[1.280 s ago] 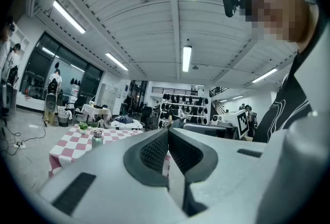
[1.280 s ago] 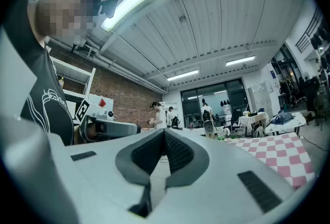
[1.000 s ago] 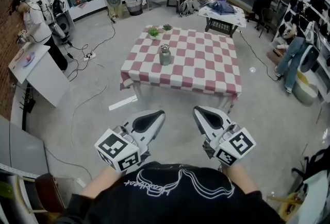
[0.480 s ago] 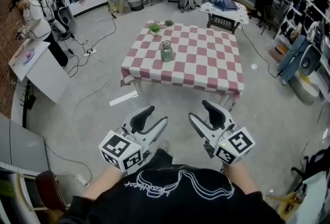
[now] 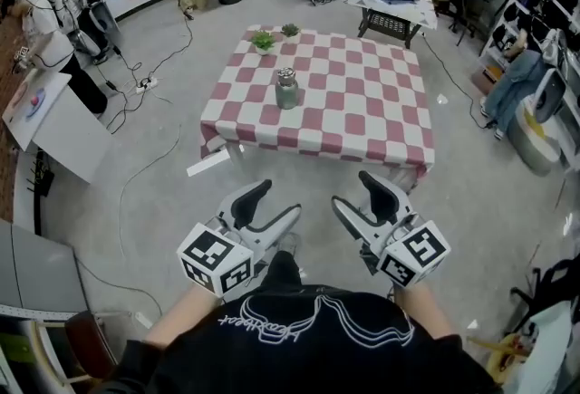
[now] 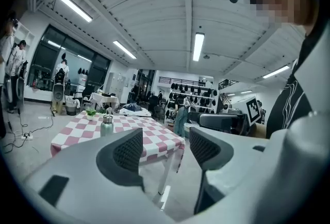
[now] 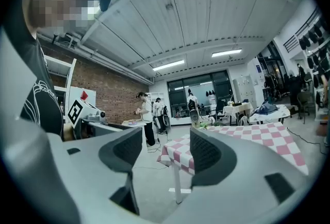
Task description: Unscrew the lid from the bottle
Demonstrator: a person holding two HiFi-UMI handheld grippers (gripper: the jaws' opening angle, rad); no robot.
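Observation:
A metal bottle (image 5: 286,89) with its lid on stands upright on a table with a red-and-white checked cloth (image 5: 362,125), several steps ahead of me. The left gripper view also shows the bottle (image 6: 106,126), small and far off. My left gripper (image 5: 275,199) and right gripper (image 5: 352,190) hang side by side over the bare floor, well short of the table. Both have just been opening their jaws, which stand apart with nothing between them. In the gripper views the left gripper (image 6: 165,145) and right gripper (image 7: 165,153) frame only floor and table.
Two small potted plants (image 5: 264,41) sit at the table's far left corner. A white strip (image 5: 208,163) lies on the floor by the near left table leg. A white desk (image 5: 45,125), people and cables are at the left; more tables (image 5: 390,16) stand behind.
Both grippers went from shut to open. They sank slightly in the head view, and the table shifted a little up and left.

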